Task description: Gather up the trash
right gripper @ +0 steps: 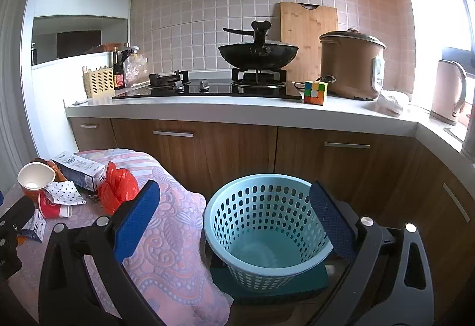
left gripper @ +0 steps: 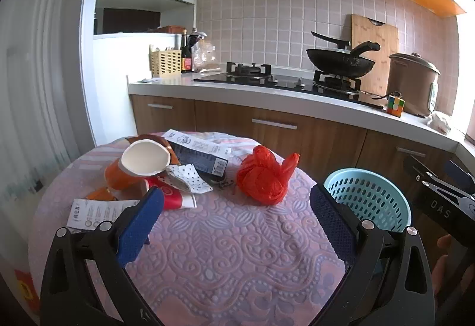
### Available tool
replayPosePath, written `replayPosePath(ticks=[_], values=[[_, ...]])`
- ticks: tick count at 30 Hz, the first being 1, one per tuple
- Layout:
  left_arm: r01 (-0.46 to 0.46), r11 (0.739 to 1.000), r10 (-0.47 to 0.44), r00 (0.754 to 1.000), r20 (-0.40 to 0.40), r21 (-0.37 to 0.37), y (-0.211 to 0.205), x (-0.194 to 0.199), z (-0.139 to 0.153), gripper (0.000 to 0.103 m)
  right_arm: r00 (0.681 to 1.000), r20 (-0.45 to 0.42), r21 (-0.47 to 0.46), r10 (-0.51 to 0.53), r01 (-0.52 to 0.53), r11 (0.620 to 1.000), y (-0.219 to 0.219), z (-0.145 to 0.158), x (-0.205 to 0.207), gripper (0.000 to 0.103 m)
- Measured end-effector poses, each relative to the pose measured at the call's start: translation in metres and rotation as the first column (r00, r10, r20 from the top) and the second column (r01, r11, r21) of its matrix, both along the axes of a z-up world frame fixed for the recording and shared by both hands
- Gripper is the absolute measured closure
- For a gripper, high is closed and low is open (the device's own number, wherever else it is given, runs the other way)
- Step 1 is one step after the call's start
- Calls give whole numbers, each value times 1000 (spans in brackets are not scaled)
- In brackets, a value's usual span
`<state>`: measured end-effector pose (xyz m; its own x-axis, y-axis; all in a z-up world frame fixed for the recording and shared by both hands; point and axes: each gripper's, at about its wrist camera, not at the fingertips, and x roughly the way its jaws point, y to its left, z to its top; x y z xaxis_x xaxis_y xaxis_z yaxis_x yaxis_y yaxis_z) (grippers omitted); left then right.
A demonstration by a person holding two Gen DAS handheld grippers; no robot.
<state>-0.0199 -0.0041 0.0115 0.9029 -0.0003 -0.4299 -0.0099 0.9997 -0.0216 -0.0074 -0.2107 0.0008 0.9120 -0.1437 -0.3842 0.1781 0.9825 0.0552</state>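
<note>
Two paper cups [left gripper: 139,168] – orange, red [left gripper: 172,196], two cartons [left gripper: 199,152], one basket [right gripper: 267,231], one red bag [left gripper: 265,177]

Ahead of the left claw [left gripper: 234,219], whose pads are blue, a pink-and-lilac embossed cloth [left gripper: 225,251] carries a red-orange plastic bag [left gripper: 264,177], an orange cup [left gripper: 139,165] with white inside and a white black-dotted paper [left gripper: 190,177], while the right claw [right gripper: 234,216] faces a pale blue perforated basket [right gripper: 261,225].
</note>
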Motion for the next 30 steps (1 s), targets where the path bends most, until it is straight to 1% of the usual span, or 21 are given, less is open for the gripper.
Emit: replayPosePath(ticks=[12, 13, 20, 30], values=[[8, 1000, -8, 1000, -6, -5, 0, 2, 0, 8, 1000, 4, 11, -2, 2, 1000, -2, -1, -2, 8], [7, 1000, -7, 1000, -2, -8, 1, -1, -4, 8, 1000, 4, 11, -1, 1, 1000, -2, -1, -2, 8], [5, 999, -6, 1000, -9, -36, 5, 2, -6, 8, 1000, 5, 10, 2, -2, 1000, 0, -1, -3, 8], [3, 999, -4, 1000, -12, -35, 8, 3, -11, 8, 1000, -1, 7, 11, -11, 1000, 3, -2, -3, 8]])
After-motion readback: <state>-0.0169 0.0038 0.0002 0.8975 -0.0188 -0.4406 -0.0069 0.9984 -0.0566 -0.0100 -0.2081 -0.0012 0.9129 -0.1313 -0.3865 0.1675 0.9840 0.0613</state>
